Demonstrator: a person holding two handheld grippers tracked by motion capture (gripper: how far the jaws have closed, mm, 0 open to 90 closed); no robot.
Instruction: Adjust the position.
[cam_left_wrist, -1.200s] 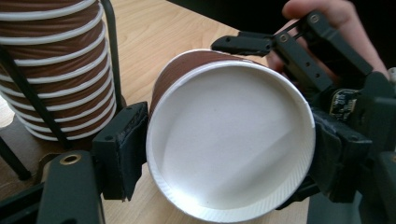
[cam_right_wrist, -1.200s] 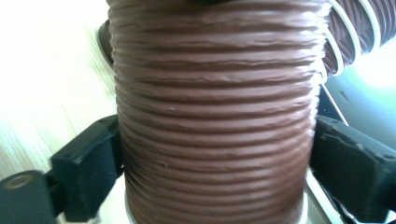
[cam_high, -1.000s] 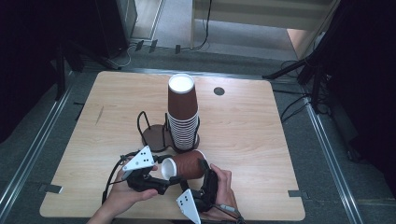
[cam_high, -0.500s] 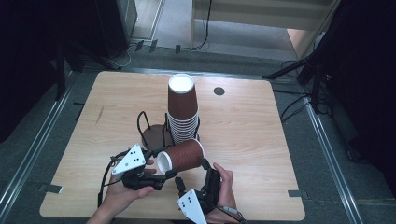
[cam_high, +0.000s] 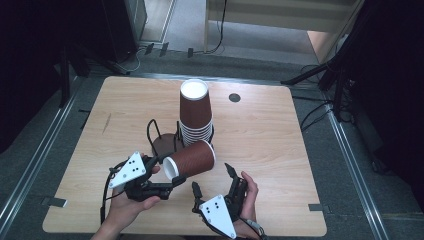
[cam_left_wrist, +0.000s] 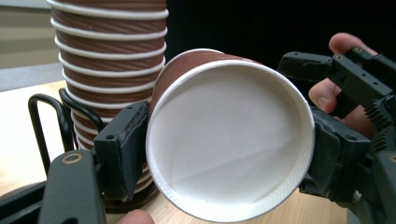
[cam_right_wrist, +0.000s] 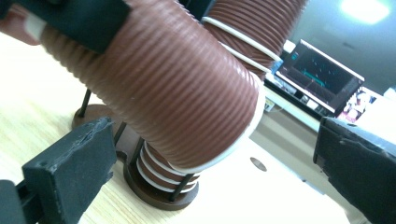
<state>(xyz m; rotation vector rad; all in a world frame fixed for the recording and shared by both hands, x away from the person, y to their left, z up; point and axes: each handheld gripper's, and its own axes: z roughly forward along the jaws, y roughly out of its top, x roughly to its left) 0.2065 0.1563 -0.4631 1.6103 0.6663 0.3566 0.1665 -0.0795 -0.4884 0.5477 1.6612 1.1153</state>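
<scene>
Lifting and tilting since earlier, the ribbed brown paper cup (cam_high: 191, 159) at lower centre is staying pinched by the left gripper (cam_high: 167, 182), the spread right gripper (cam_high: 212, 180) waiting below; gentle squeezing should avoid crushing it.

ribbed brown cup (cam_right_wrist: 159, 84) between parted tool (cam_right_wrist: 219, 158) jaws.
</scene>
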